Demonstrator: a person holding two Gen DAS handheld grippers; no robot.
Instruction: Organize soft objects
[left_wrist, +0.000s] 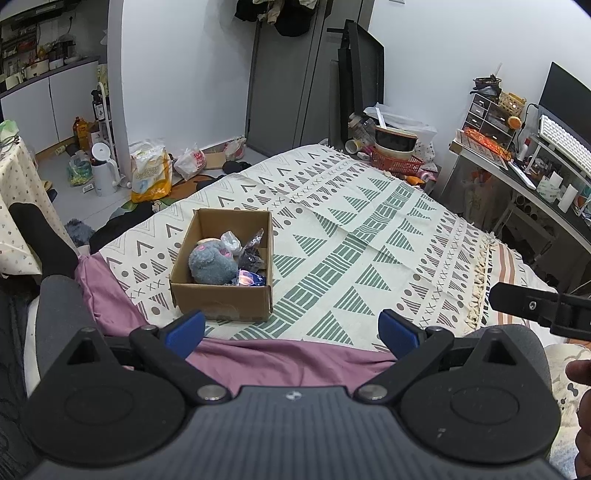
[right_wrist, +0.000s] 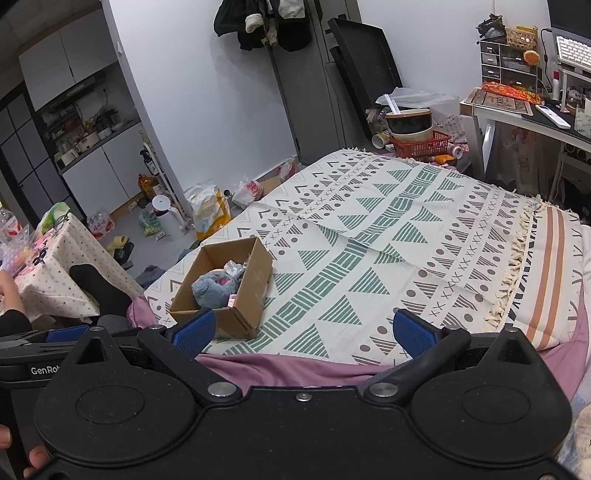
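An open cardboard box (left_wrist: 221, 295) (right_wrist: 255, 291) stands on the patterned blanket (left_wrist: 369, 236) (right_wrist: 369, 258) near the bed's left front corner. Inside lie a grey plush toy (left_wrist: 212, 264) (right_wrist: 212, 288) with pink spots, a crinkly clear bag (left_wrist: 232, 240) (right_wrist: 233, 267) and a blue packet (left_wrist: 248, 277). My left gripper (left_wrist: 291, 330) hovers open just in front of the box, nothing between its blue pads (left_wrist: 186, 330). My right gripper (right_wrist: 303, 332) is also open and empty, to the right of the box; part of it shows in the left wrist view at the right edge (left_wrist: 543, 308).
A purple sheet (left_wrist: 280, 358) (right_wrist: 280, 369) edges the bed's near side. A desk (left_wrist: 524, 177) (right_wrist: 517, 110) with keyboard and clutter stands at the right. A red basket with bowls (left_wrist: 397, 158) (right_wrist: 419, 142) sits beyond the bed. Bags and a white kettle (left_wrist: 103, 170) litter the floor at left.
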